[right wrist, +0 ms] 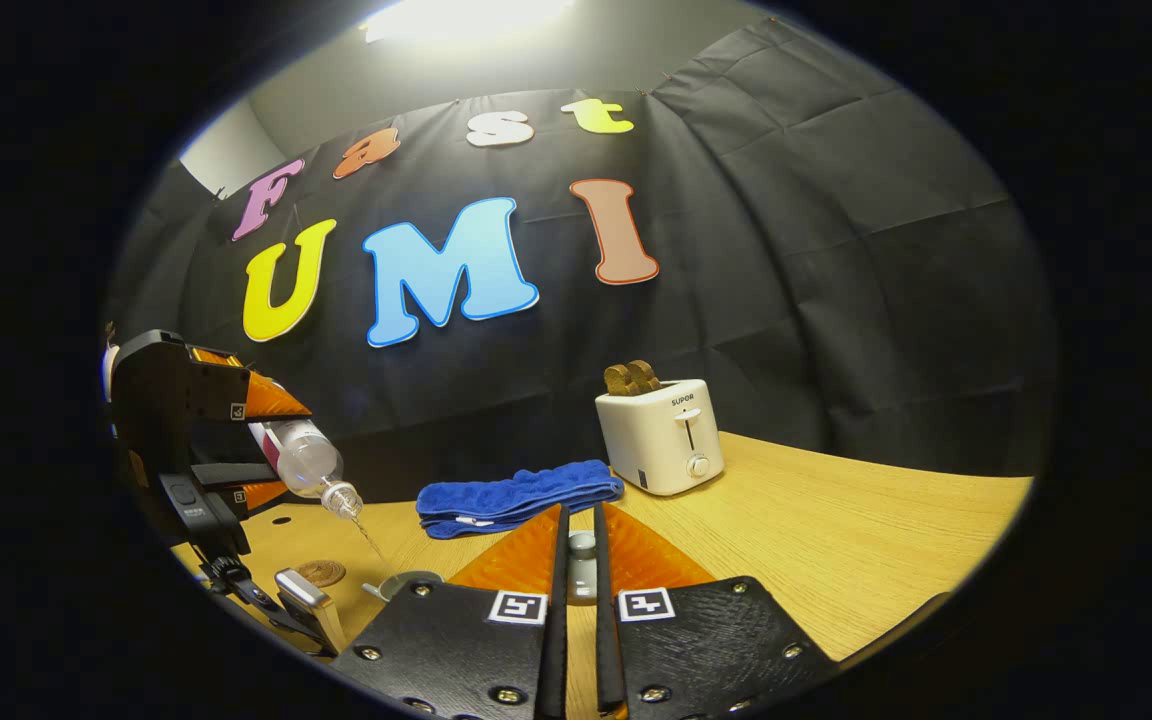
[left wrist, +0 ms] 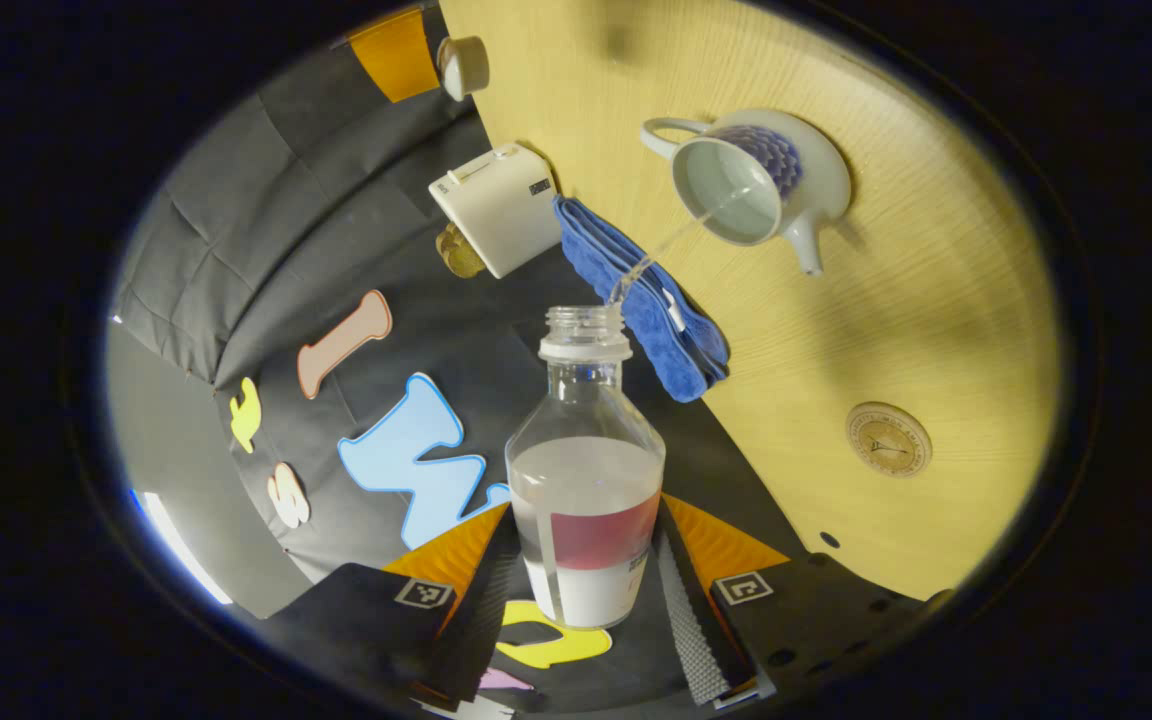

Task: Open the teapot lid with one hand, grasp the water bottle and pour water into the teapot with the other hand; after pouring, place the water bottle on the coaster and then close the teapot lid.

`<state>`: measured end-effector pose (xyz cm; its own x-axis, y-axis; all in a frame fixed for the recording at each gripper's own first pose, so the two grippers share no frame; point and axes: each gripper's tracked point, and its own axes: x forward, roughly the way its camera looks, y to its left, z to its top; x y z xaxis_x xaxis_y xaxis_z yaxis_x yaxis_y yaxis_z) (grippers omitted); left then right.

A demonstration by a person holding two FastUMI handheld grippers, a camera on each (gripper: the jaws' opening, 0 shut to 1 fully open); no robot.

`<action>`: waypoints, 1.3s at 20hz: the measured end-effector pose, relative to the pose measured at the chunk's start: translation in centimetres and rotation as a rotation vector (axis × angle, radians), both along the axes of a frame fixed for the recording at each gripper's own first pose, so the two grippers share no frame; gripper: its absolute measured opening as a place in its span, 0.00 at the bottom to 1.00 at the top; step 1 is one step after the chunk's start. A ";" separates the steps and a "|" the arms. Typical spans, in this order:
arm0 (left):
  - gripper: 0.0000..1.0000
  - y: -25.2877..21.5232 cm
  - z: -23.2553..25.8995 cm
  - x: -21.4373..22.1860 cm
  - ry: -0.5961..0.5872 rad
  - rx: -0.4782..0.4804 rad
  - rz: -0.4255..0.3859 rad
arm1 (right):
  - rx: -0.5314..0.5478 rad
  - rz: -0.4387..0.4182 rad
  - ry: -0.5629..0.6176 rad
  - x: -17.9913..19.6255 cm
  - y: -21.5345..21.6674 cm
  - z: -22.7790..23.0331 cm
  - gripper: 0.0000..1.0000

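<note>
**Left claw pours from bottle into open teapot**

Left claw (left wrist: pixel 591 590) pinches the bottle (left wrist: pixel 586 470) low on its body, one finger pressed to each side, and the bottle is tipped. In the right gripper view the same claw (right wrist: pixel 236 440) shows at the left, holding the bottle (right wrist: pixel 306 455) with its neck slanting down. A thin stream of water (left wrist: pixel 671 240) runs from the uncapped mouth into the teapot (left wrist: pixel 751 180), which stands open on the desk (left wrist: pixel 936 330). Right claw (right wrist: pixel 576 570) has its fingers drawn almost together on a small pale thing, probably the lid (right wrist: pixel 582 565), though little of it shows between them. A round coaster (left wrist: pixel 888 438) lies on the desk apart from the teapot. Farther off, a folded blue cloth (right wrist: pixel 516 495) lies just beside a white toaster (right wrist: pixel 661 435) with toast (right wrist: pixel 632 377) in its slots. A small pale cup (left wrist: pixel 464 65) sits at the far edge of the left gripper view.
</note>
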<state>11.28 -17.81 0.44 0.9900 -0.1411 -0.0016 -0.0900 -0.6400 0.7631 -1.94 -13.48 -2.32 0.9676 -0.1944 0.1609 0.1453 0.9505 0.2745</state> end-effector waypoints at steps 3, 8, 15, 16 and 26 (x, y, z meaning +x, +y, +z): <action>0.85 -0.2 0.1 -0.1 -0.008 0.019 -0.001 | 0.003 0.002 -0.002 -0.1 0.0 0.0 0.12; 0.85 -0.8 0.2 -0.3 -0.020 0.063 -0.007 | 0.006 0.003 -0.004 -0.1 -0.1 0.0 0.12; 0.85 -1.6 -0.3 -1.0 -0.034 0.140 -0.032 | 0.013 0.007 -0.004 -0.1 0.0 0.0 0.12; 0.85 -1.8 -0.3 -1.1 -0.040 0.148 -0.037 | 0.014 0.009 -0.003 -0.1 0.0 -0.1 0.12; 0.85 -1.8 -1.0 -1.5 -0.036 0.135 -0.059 | 0.017 0.010 0.003 0.1 -0.1 -0.3 0.12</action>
